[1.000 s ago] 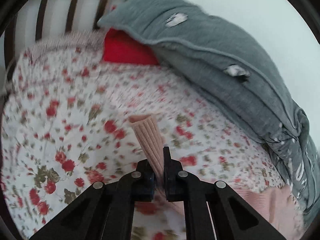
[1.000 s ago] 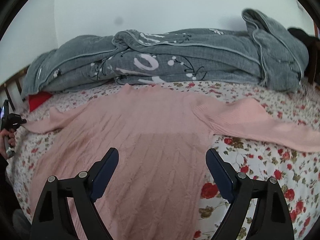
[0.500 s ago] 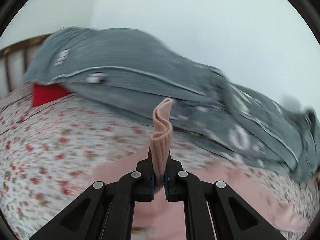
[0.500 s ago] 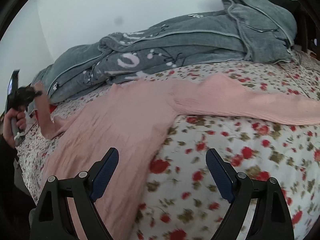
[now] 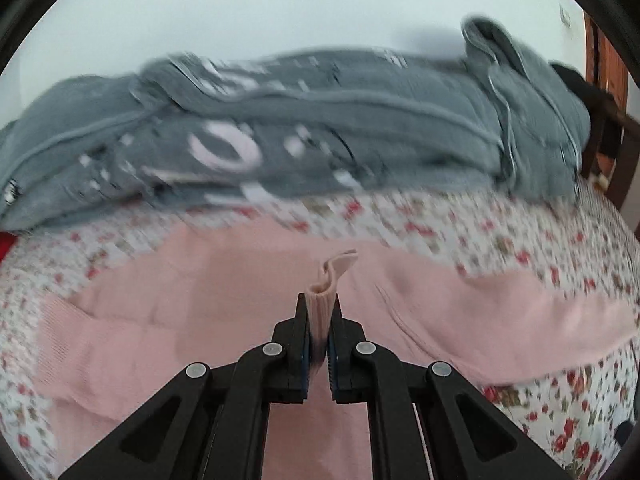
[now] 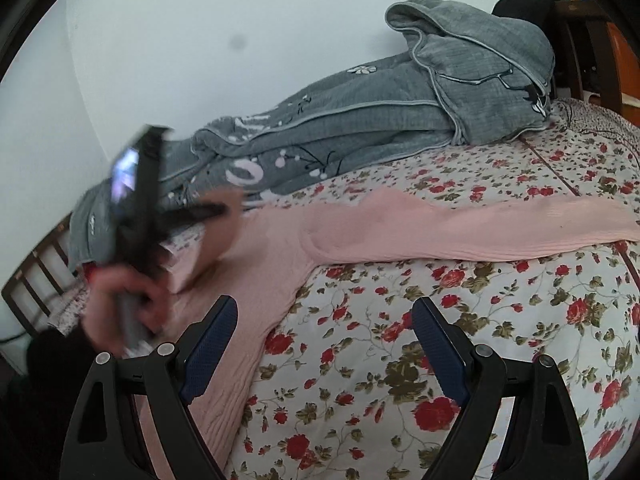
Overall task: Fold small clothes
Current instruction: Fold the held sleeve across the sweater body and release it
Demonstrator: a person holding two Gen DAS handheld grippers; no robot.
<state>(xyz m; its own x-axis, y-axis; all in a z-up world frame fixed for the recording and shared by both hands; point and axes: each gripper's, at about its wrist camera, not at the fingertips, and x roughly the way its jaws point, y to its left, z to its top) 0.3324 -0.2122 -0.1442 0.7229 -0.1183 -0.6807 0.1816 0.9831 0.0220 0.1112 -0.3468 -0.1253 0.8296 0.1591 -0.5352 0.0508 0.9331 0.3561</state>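
We read no legible writing. Left gripper clamps one ribbed cuff, centre frame. Right gripper stands wide, nothing between. One pink sweater lies on the floral sheet; one grey quilt behind.

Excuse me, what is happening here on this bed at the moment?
A person is folding a pink sweater that lies on a floral bedsheet. The left gripper is shut on the ribbed cuff of one sleeve and holds it over the sweater's body. The right gripper is open and holds nothing; the other sleeve lies stretched out flat. A grey quilt is piled by the wall.
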